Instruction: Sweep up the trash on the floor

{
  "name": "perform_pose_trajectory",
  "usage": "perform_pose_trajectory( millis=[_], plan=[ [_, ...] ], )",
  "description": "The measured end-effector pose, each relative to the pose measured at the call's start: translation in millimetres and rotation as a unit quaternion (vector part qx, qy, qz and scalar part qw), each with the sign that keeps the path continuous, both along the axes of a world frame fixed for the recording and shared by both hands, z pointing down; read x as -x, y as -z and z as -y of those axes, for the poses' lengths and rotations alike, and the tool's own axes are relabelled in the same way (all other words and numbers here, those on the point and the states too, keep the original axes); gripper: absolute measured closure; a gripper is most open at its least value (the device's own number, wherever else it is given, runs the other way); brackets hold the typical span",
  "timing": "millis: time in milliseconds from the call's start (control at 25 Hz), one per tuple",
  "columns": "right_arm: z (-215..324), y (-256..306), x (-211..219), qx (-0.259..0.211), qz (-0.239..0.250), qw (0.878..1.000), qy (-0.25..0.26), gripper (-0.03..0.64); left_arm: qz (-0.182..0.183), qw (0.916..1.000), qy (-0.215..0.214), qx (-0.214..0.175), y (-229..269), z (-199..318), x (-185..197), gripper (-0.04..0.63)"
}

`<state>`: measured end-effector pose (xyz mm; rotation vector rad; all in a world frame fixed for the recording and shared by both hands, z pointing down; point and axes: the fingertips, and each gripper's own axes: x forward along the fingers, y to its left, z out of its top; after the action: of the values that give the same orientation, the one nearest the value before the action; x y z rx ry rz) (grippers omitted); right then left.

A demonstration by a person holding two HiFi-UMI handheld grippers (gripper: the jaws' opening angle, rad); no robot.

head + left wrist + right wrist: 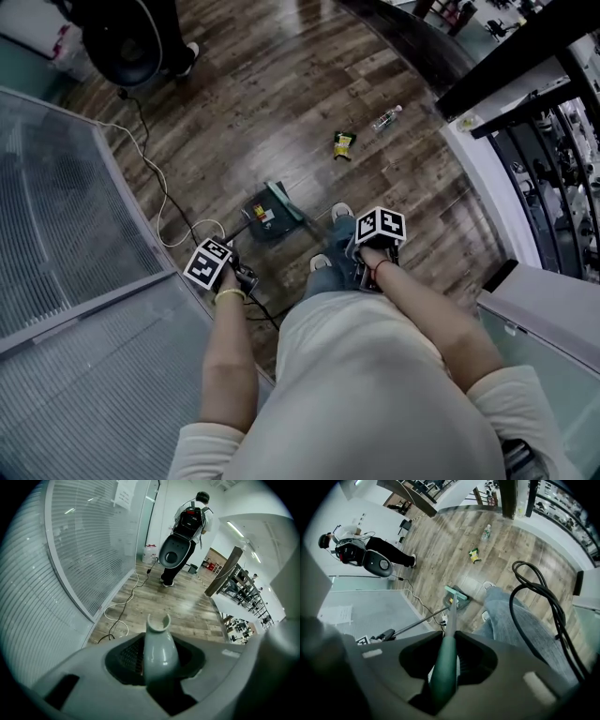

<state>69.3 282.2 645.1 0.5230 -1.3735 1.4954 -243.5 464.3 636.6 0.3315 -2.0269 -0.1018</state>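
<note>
On the wooden floor lie a green and yellow wrapper [344,144] [474,554] and a clear plastic bottle [386,117] [486,532]. A dark dustpan [262,217] [458,603] stands near my feet, and the green broom head [284,201] [453,593] rests at it. My left gripper [242,278] [159,665] is shut on the grey dustpan handle [159,641]. The right gripper [367,255] [443,670] is shut on the green broom handle [449,634]. Both pieces of trash lie well beyond the dustpan, apart from the broom.
A glass partition [66,206] [70,550] runs along the left. A white cable [169,202] [124,602] trails on the floor beside it. A person with a backpack [190,527] [365,555] stands farther off. A railing and ledge [525,178] bound the right.
</note>
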Motion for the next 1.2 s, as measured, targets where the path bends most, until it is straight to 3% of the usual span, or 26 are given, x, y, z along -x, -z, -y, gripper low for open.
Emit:
perform_pose_trajectory(
  millis=[320, 640, 1200],
  plan=[
    [44, 7, -2, -0.01, 0.014, 0.998, -0.057, 0.52, -0.005, 0.9997, -0.002, -0.025, 5, 35, -6, 0.497],
    [110, 9, -8, -0.016, 0.022, 0.995, -0.097, 0.52, -0.006, 0.9996, -0.023, -0.016, 7, 90, -17, 0.497],
    [246, 5, -34, -0.04, 0.006, 0.993, -0.114, 0.52, -0.01, 0.9999, -0.009, 0.001, 12, 184, -37, 0.497]
  ],
)
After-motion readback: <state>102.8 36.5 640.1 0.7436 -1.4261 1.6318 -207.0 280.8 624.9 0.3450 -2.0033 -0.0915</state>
